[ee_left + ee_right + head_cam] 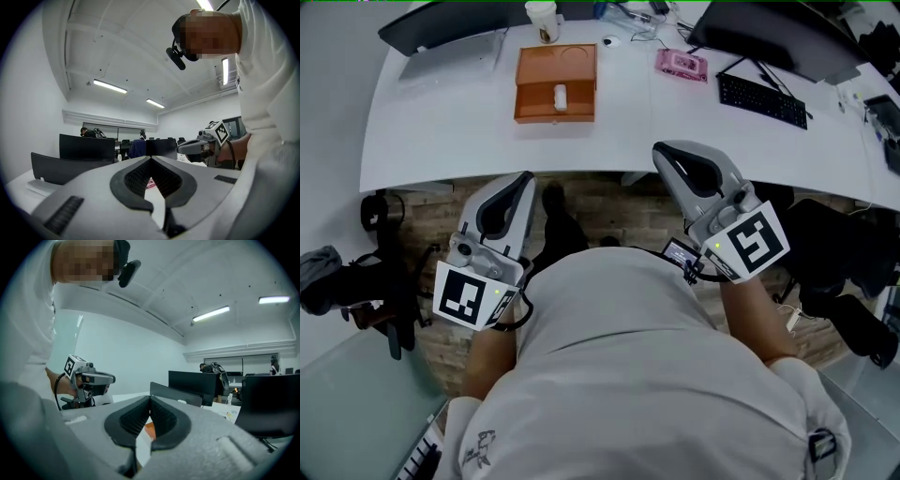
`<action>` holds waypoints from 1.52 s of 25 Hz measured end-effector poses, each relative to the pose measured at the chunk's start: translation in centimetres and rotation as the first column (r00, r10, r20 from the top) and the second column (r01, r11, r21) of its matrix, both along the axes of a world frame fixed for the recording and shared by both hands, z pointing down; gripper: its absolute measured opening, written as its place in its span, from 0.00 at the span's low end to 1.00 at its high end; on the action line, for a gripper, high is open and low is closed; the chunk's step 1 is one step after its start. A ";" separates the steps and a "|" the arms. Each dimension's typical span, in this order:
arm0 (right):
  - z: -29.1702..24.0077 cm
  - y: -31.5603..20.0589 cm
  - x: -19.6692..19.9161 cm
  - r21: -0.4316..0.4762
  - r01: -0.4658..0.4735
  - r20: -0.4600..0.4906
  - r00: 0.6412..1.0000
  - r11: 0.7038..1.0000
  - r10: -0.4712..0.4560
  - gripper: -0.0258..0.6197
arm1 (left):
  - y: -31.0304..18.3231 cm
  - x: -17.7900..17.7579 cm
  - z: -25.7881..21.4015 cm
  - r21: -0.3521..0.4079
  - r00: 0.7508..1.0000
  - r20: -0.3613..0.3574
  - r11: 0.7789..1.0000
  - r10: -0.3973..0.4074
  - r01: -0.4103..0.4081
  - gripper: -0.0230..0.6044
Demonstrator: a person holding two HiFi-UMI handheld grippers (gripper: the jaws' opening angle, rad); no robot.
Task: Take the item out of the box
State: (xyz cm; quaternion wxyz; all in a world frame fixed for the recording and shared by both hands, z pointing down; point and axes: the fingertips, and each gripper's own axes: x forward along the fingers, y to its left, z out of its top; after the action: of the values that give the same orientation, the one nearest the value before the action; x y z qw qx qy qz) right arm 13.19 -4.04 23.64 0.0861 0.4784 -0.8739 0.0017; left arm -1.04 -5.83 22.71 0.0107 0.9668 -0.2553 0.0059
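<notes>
A small white item (561, 97) lies in the orange box (555, 80) on the far part of the white desk (441, 141); the left gripper (526, 178) and right gripper (662, 152), jaws pressed together and empty, hang near the person's body, well apart from it

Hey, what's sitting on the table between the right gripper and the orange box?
Nothing: in the head view only bare white table lies between the right gripper and the orange box.

No legible text or numbers
</notes>
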 end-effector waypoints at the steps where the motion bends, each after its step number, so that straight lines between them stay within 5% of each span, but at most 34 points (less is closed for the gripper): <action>1: 0.0 -0.6 0.0 0.000 -0.004 0.001 1.000 1.000 0.004 0.04 | -0.6 0.1 0.0 0.000 1.000 0.000 1.000 0.005 -0.005 0.03; 22: -1.7 -17.3 -5.3 -0.004 -0.066 -0.008 0.998 0.998 0.066 0.04 | -17.4 -3.7 -1.0 -0.010 0.994 -0.006 0.994 0.109 -0.109 0.03; 38: 1.3 -28.7 -8.2 -0.095 -0.170 0.005 0.985 0.981 0.172 0.04 | -28.8 -5.4 1.7 -0.082 0.974 -0.001 0.971 0.226 -0.225 0.03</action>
State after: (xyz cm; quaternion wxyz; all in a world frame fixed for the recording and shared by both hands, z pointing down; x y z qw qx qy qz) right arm 4.96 -32.78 24.96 0.1025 0.5471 -0.8290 0.0536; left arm -6.42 -34.63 24.39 0.0485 0.9882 -0.1436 0.0216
